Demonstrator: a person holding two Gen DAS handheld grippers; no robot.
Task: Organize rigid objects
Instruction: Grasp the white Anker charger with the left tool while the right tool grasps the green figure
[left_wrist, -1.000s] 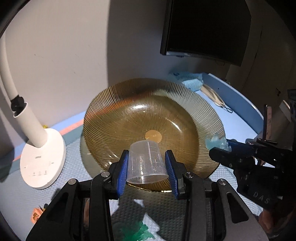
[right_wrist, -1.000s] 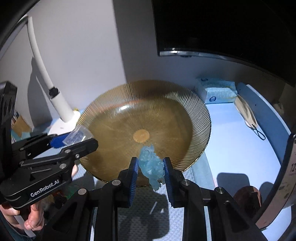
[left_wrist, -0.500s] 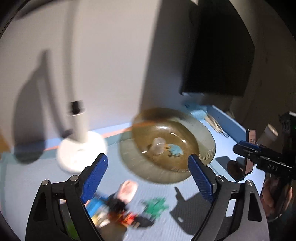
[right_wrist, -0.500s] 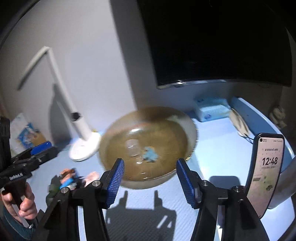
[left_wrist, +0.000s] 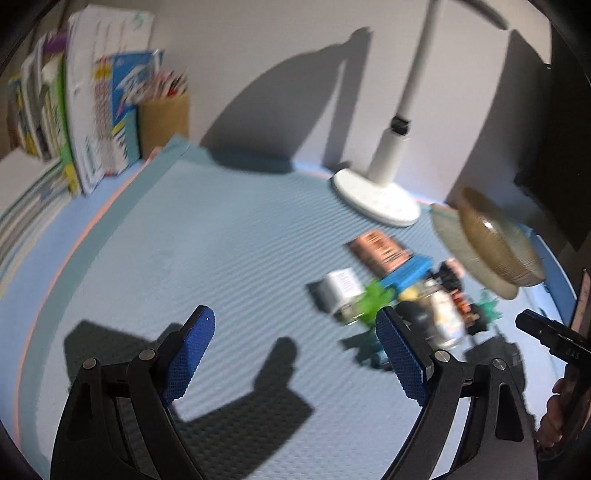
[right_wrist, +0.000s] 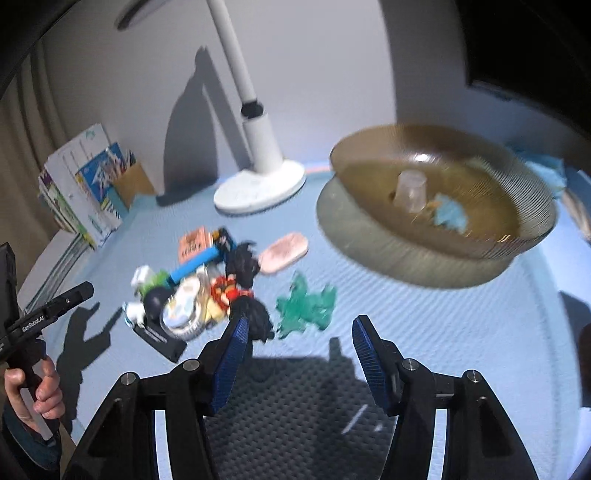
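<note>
An amber ribbed glass bowl stands at the right with a clear plastic cup and a pale blue figure inside it. Left of the bowl lies a pile of small things: a pink oval case, a black figure, a blue bar, a round tin. A teal toy lies just beyond my right gripper, which is open and empty. My left gripper is wide open over bare mat, with the pile and bowl to its right.
A white desk lamp base stands behind the pile. Books and a cardboard pen holder line the wall at the far left. A dark monitor hangs over the bowl. A hand holds the left gripper's handle.
Both grippers opened and left the cup and the blue figure in the bowl. Both then drew back and swung left, so the pile has come into view.
</note>
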